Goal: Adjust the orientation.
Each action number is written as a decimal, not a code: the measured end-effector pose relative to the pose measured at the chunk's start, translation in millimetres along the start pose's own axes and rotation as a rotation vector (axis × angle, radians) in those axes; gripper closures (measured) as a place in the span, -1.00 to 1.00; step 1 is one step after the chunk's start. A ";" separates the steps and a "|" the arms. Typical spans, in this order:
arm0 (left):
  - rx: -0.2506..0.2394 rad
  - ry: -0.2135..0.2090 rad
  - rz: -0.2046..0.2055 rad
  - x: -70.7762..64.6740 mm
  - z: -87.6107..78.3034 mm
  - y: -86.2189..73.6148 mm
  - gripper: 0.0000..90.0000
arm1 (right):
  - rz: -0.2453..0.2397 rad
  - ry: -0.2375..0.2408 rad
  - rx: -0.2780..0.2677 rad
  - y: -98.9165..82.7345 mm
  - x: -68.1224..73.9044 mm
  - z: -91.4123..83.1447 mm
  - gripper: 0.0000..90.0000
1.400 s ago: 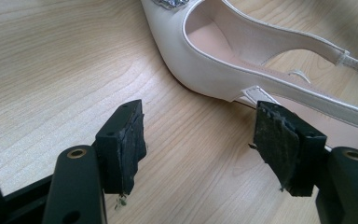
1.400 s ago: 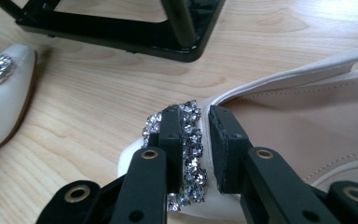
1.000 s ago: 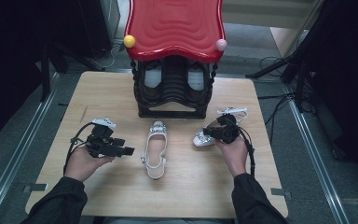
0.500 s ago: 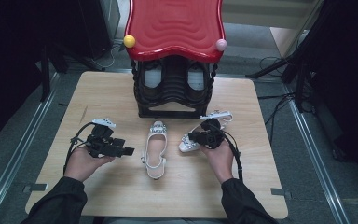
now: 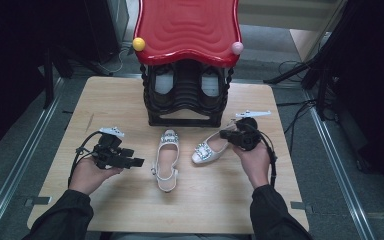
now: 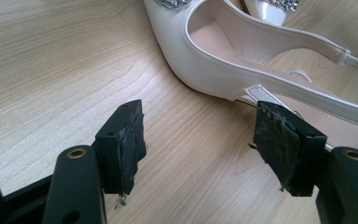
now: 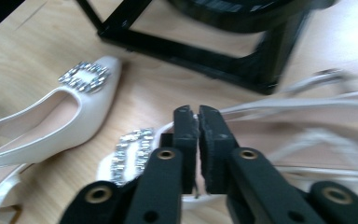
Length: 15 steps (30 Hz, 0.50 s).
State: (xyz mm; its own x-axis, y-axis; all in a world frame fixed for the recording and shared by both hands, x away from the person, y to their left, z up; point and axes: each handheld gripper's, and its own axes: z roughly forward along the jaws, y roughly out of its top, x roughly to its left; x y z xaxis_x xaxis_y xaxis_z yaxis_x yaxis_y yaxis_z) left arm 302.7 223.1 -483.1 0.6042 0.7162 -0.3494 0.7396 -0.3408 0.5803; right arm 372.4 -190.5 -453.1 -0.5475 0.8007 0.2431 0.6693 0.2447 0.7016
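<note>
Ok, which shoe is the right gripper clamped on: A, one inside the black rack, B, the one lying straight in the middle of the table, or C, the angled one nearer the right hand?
C: the right gripper is shut on the side edge of the angled shoe.

a pale wooden tabletop (image 5: 130, 100) stands on grey floor (image 5: 30, 130) crossed by metal rails (image 5: 7, 172); dark shapes and cables (image 5: 300, 107) lie beyond its far corners.

**Colours and patterns on the counter**

Two glossy white slingback shoes (image 5: 165, 161) (image 5: 209, 149) with silver rhinestone buckles. Pale wood-grain counter (image 5: 110, 100). Black ribbed plastic rack (image 5: 186, 95) under wavy, ridged red top (image 5: 187, 30), yellow (image 5: 139, 44) and pink (image 5: 237, 48) balls at corners.
</note>
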 end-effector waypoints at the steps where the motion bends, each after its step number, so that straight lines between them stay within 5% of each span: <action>1: 0.000 -0.001 0.000 -0.3 0.2 0.0 -0.24 | -0.002 -0.008 -0.008 1.8 -4.5 -4.2 1.00; 15: -0.002 0.009 -0.013 0.6 -3.8 -5.8 -0.24 | 0.051 -0.142 -0.037 7.4 -59.8 -33.0 1.00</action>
State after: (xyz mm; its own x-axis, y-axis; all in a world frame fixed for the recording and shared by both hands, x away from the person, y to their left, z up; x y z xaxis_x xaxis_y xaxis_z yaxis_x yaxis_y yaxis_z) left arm 297.7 227.8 -483.8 0.5922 0.7256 -0.3504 0.7467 -0.3307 0.5771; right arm 393.5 -254.6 -440.4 -0.4350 0.8815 0.1839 0.6738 0.1832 0.7158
